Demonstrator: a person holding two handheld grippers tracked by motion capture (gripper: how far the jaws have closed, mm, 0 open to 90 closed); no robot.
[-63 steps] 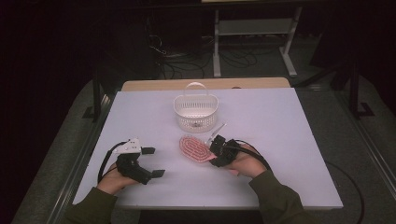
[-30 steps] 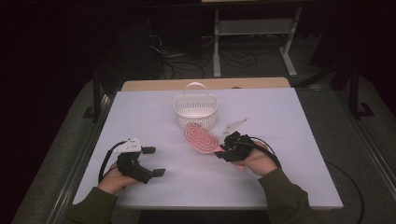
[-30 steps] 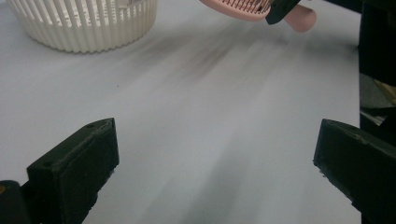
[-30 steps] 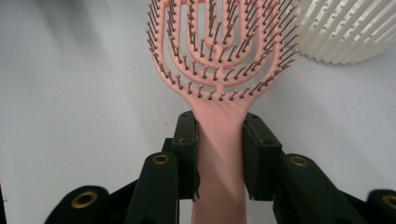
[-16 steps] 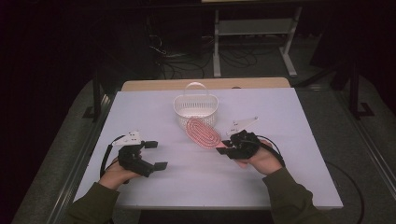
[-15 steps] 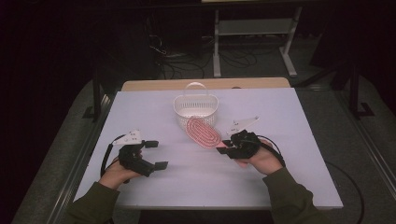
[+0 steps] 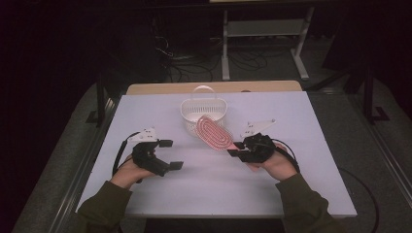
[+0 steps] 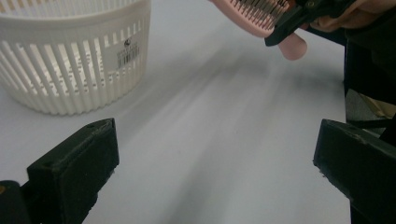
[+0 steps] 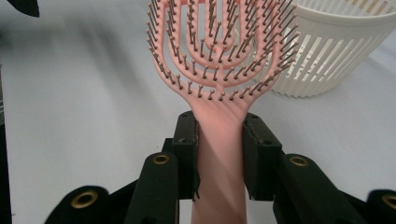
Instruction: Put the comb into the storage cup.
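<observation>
A pink hairbrush [image 7: 214, 133] with dark bristles hangs above the table, its head near the front rim of a white slatted basket [image 7: 203, 112]. My right gripper [image 7: 236, 148] is shut on the brush's handle [image 9: 218, 140], a black pad on each side, bristles facing the camera. The basket [image 9: 336, 56] stands just behind and right of the brush head [image 9: 219, 42] in the right gripper view. My left gripper [image 7: 171, 154] is held at the table's left, open with nothing between its jaws. In the left gripper view the basket [image 8: 70, 51] is at upper left and the brush [image 8: 261, 18] at top right.
The white table [image 7: 218, 189] ends at a wooden strip behind the basket. Beyond it is a dark floor with cables and a metal stand [image 7: 262, 39]. Bare tabletop lies between the two hands and along the front edge.
The right gripper has lifted the brush off the table and carried it back toward the basket. The left hand has risen and shifted slightly inward.
</observation>
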